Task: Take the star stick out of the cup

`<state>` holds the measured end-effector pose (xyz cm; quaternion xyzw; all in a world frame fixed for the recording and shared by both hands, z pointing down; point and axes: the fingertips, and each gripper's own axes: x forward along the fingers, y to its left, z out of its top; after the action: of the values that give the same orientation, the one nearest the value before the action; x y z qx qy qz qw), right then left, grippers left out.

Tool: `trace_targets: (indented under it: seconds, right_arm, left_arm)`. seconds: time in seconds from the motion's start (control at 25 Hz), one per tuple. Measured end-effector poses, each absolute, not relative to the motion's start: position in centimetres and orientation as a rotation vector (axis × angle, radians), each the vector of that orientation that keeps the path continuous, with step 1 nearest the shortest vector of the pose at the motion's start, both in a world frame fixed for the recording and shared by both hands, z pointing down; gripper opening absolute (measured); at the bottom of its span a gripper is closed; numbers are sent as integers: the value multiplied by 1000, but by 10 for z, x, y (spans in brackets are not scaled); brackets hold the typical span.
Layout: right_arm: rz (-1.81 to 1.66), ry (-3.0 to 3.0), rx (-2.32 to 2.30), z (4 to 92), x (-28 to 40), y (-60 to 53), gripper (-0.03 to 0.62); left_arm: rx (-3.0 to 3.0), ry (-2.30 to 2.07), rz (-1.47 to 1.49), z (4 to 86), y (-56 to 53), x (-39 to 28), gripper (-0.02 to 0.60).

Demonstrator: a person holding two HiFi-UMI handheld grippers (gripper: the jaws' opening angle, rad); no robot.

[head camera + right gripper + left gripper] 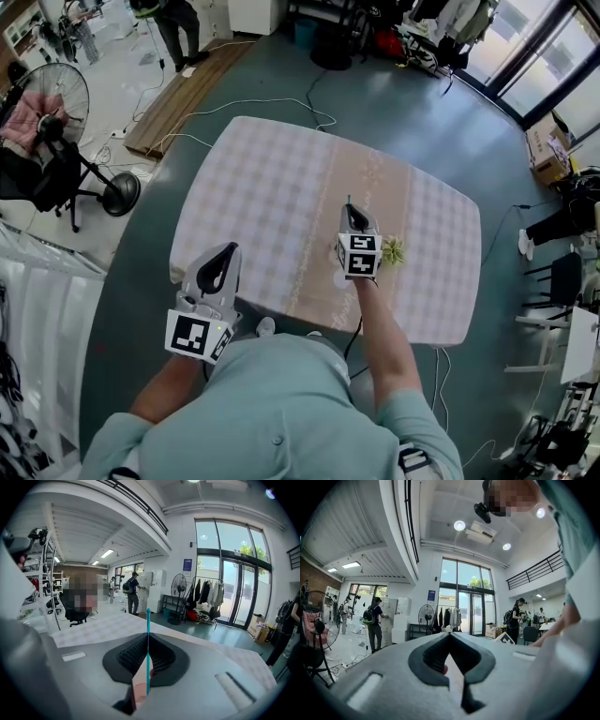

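Observation:
My right gripper hangs over the near right part of the checked table. In the right gripper view my right gripper is shut on a thin teal stick that stands upright between the jaws, its tip above them. A green-yellow star shape shows beside that gripper's marker cube. Something pale pink shows under the jaws; I cannot tell whether it is the cup. My left gripper is held level off the table's near left edge, jaws together and holding nothing.
A standing fan and a wooden board are on the floor at the left, with cables trailing past the table's far edge. A person stands at the back. A cardboard box sits at the right.

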<state>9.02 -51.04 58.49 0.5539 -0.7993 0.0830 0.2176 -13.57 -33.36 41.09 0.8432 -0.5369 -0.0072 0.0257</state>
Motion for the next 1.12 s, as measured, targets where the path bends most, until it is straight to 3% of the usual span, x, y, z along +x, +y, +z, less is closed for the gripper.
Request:
trace_targets:
  seconds: [1.12]
  right_arm:
    - [-31,-2501,1950,396,155,-445,-2]
  left_arm:
    - [2703,-1493,-18,414,-329,-83,2]
